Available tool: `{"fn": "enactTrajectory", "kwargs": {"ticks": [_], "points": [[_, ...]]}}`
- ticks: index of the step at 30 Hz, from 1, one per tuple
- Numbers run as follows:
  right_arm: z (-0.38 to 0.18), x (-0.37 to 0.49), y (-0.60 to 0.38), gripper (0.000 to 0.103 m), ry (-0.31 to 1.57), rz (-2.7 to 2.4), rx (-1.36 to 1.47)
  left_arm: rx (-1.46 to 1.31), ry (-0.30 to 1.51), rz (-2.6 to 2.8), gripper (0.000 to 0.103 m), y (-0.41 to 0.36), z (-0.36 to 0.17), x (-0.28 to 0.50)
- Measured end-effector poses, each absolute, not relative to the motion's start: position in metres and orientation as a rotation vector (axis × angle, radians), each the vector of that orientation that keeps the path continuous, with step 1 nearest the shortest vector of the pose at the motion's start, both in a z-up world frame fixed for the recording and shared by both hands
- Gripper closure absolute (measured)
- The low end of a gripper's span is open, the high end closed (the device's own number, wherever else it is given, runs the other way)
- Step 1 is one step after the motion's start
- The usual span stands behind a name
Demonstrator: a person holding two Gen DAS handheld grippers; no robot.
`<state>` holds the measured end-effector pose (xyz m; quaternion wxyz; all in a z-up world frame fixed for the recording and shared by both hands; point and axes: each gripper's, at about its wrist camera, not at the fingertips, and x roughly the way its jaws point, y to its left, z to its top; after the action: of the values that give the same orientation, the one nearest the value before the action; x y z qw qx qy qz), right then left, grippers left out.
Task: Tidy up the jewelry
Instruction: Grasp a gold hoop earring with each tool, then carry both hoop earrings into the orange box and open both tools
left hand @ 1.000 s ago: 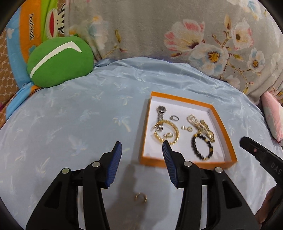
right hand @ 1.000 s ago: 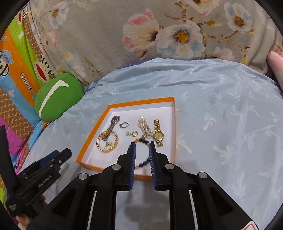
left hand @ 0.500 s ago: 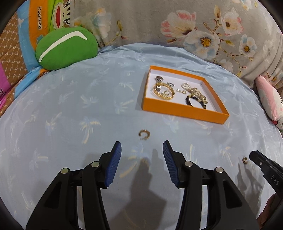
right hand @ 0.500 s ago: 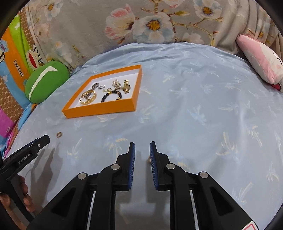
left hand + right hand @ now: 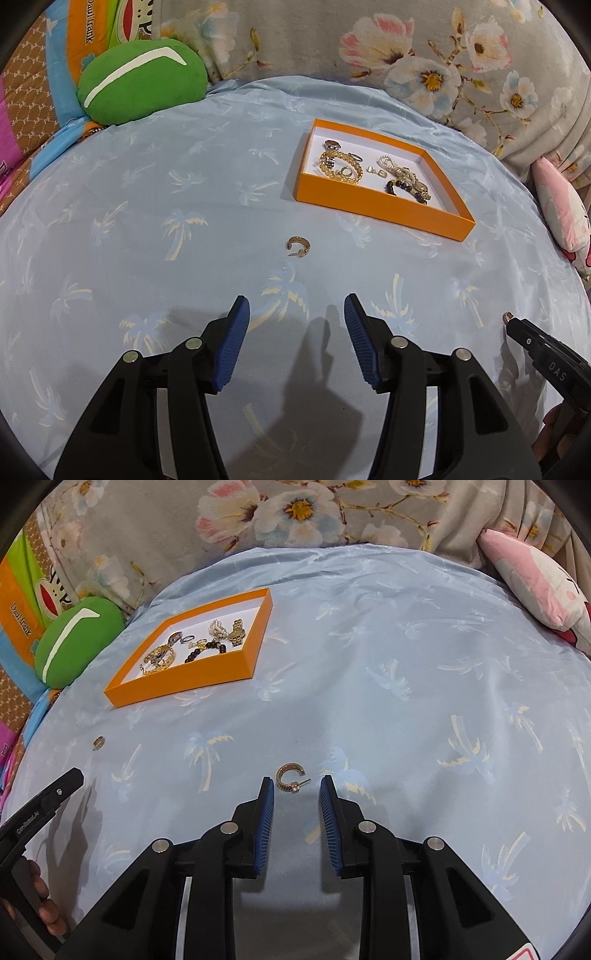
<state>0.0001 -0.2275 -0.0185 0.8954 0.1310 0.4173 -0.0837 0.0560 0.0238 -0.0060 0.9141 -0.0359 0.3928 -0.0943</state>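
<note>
An orange tray (image 5: 384, 210) with a white floor holds several pieces of jewelry; it also shows in the right wrist view (image 5: 184, 686). A gold hoop earring (image 5: 298, 246) lies on the blue cloth ahead of my open, empty left gripper (image 5: 296, 314); it shows small in the right wrist view (image 5: 98, 742). A second gold hoop earring (image 5: 289, 777) lies just in front of my open, empty right gripper (image 5: 297, 794). The right gripper's tip (image 5: 517, 325) touches or nearly touches that earring (image 5: 508, 316) in the left wrist view.
A green cushion (image 5: 142, 79) lies far left, a pink plush (image 5: 535, 587) far right. A flowered grey fabric (image 5: 369, 44) rises behind the blue palm-print cloth (image 5: 406, 701). The left gripper's finger (image 5: 40, 805) shows at the right wrist view's left edge.
Both grippers have pulled back from the tray toward the near side. The right gripper has opened from nearly shut and come down over the second earring.
</note>
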Motion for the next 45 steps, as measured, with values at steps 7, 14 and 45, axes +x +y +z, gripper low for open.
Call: {"fn": "enactTrajectory", "kwargs": {"ticks": [7, 14, 45], "points": [[-0.020, 0.010, -0.224, 0.082, 0.872, -0.188, 0.262, -0.073, 0.812, -0.194, 0.051, 0.024, -0.007, 0.056], [-0.019, 0.016, -0.224, 0.084, 0.873, -0.195, 0.260, -0.094, 0.824, -0.178, 0.051, 0.029, -0.008, 0.064], [-0.017, 0.016, -0.221, 0.084, 0.848, -0.157, 0.279, -0.019, 0.857, -0.220, 0.087, 0.006, -0.009, 0.123]]}}
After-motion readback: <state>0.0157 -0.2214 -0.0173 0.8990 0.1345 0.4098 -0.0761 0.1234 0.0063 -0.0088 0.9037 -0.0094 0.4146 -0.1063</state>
